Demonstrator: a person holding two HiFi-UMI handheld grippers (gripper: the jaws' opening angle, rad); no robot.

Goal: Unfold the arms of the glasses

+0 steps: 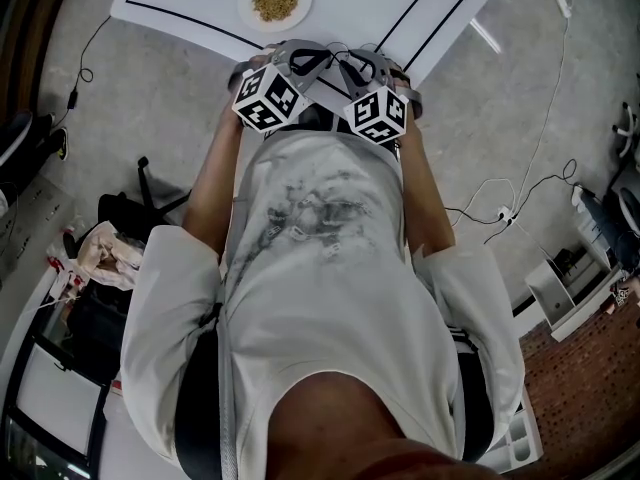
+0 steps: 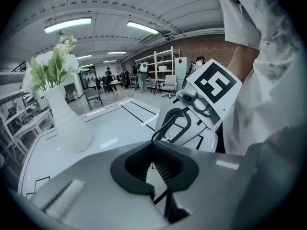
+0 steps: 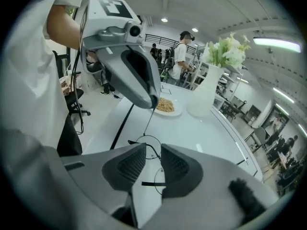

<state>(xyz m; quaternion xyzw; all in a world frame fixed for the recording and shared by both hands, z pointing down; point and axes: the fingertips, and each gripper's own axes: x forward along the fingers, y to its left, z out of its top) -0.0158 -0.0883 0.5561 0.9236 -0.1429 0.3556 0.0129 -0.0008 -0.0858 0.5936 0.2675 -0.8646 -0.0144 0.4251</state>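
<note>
The glasses (image 3: 146, 145), thin wire-rimmed ones, hang by one arm (image 3: 147, 121) just over the near part of the white table (image 3: 206, 138); whether the lower lens touches the top I cannot tell. That arm runs straight up from the frame, so it looks opened out already; the second arm (image 3: 152, 183) shows as a short dark bar lying across beside the lower lens, and I judge it not yet swung open, so the task seems about halfway, with that second arm in hand.

The left gripper (image 3: 152, 98) has its jaws pinched together on the tip of the raised arm and carries the glasses; the right gripper (image 3: 152, 166) has its jaws apart, the frame and the dark bar showing in the gap beyond them, with neither pad pressing on anything.

The next move calls for the right jaws to ease onto that thin bar and close lightly; then a small outward swing about the hinge while the left holds steady, since the wire would bend or slip under force.

Both grippers slant downward, close together and facing each other in front of the person's chest at the table edge; a plate of food (image 3: 165, 107) and a white vase (image 3: 204, 99) stand well beyond.
</note>
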